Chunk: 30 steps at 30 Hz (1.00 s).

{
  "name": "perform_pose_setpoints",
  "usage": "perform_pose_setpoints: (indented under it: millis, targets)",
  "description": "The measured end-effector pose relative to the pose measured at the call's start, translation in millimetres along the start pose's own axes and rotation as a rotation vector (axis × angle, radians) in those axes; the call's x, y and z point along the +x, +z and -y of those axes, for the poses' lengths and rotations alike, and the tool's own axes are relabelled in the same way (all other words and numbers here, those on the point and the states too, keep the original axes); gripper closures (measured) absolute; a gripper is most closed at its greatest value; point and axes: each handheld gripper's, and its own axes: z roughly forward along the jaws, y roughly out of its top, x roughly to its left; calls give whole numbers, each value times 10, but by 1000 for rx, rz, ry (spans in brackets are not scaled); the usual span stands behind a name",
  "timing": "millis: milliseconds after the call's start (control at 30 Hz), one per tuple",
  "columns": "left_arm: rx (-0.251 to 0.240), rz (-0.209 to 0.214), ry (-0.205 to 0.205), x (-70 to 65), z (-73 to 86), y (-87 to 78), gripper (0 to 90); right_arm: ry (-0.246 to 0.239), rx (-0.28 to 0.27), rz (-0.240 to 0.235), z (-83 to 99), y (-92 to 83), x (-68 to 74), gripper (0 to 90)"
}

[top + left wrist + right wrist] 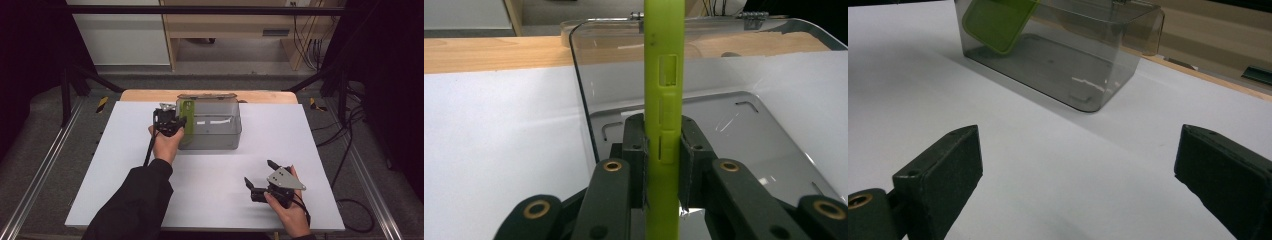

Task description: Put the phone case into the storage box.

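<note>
Two claws: the left claw (176, 122), upper centre, clamps one green phone case (664, 115) inside one clear box (215, 140); the right claw (260, 174), lower right, gapes wide, empty.

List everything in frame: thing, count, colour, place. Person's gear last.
phone case: 1, lime green, upright on edge over the bin's left end, clamped in the left gripper
bin: 1, clear smoky grey, far middle of the sheet
sheet: 1, white, covers the table
table: 1, wood, bare strip along the far edge
left gripper: 1, black, at the bin's left end, shut on the phone case
right gripper: 1, black with grey plate, near right on the sheet, open
</note>
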Motion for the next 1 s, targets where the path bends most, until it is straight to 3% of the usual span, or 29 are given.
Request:
perform_pose_setpoints:
  millis: [200, 400, 667, 1000]
  targets:
    - [5, -6, -24, 24, -12, -9, 773, 2, 1, 0, 2, 2, -4, 53]
    - [6, -12, -9, 20, -14, -17, 772, -2, 5, -1, 3, 10, 6, 53]
    - [1, -1, -35, 37, -16, -1, 769, 0, 8, -5, 6, 14, 6, 52]
    - [-25, -29, 1, -4, -8, 15, 719, 3, 12, -7, 6, 17, 5, 49]
